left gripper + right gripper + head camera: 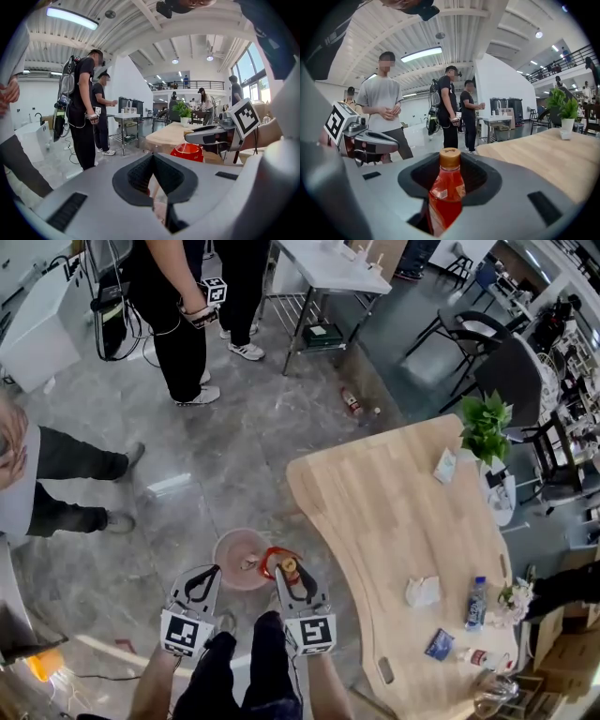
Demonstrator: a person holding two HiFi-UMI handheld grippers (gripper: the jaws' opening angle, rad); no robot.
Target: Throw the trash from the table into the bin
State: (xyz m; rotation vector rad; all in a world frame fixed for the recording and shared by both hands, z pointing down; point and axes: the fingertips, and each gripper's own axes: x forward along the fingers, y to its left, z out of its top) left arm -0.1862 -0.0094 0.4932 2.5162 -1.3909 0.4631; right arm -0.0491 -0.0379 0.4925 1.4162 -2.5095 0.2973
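Observation:
My right gripper [284,570] is shut on a red bottle [286,565] with an orange cap, and holds it at the right rim of the round pink bin [234,549] on the floor. In the right gripper view the bottle [446,197] stands upright between the jaws of the right gripper [450,177]. My left gripper [204,579] hovers at the bin's left rim with its jaws shut and nothing plainly between them. In the left gripper view the left gripper [154,164] is shut, and the red bottle [190,152] shows beyond it.
The curved wooden table [394,512] stands to the right with crumpled paper [424,592], a water bottle [476,603], a blue packet [439,644] and a potted plant [485,427]. People [183,324] stand beyond the bin. A bottle [353,404] lies on the floor.

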